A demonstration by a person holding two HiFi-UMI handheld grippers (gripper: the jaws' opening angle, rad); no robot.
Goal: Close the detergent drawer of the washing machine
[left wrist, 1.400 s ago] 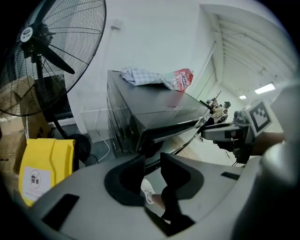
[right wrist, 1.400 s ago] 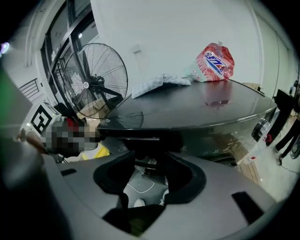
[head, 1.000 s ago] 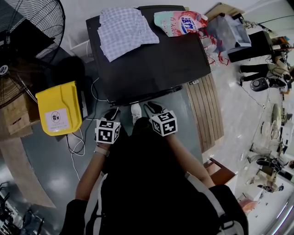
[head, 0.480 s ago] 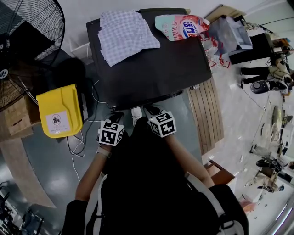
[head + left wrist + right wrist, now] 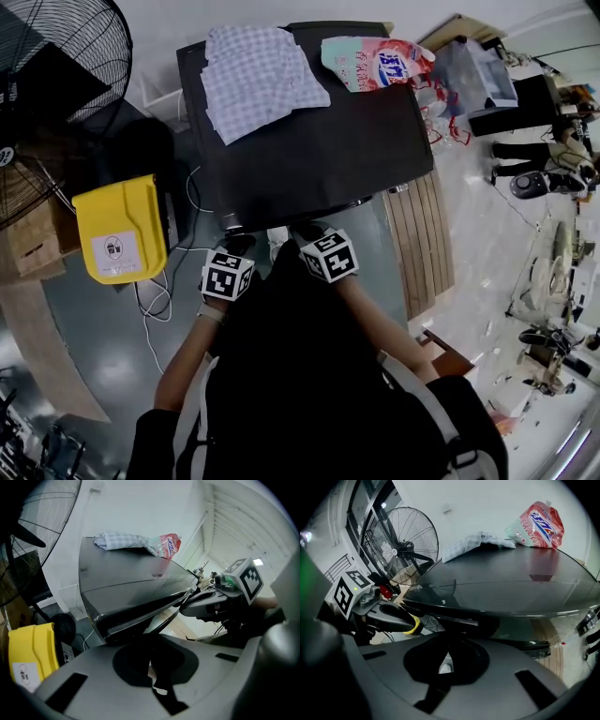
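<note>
I hold my left gripper (image 5: 234,246) and my right gripper (image 5: 309,234) side by side, close to the front edge of the washing machine (image 5: 319,141), both angled downward. The left jaws are pressed together on nothing. The right jaws have just been closing and now meet, also empty. The machine's front face lies beyond my jaw tips, under its dark top, and I cannot make out the detergent drawer there.

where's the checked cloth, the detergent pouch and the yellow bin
checked cloth (image 5: 262,80), head view, middle of the fabric
detergent pouch (image 5: 375,61), head view, printed front
yellow bin (image 5: 122,211), head view, top face
</note>
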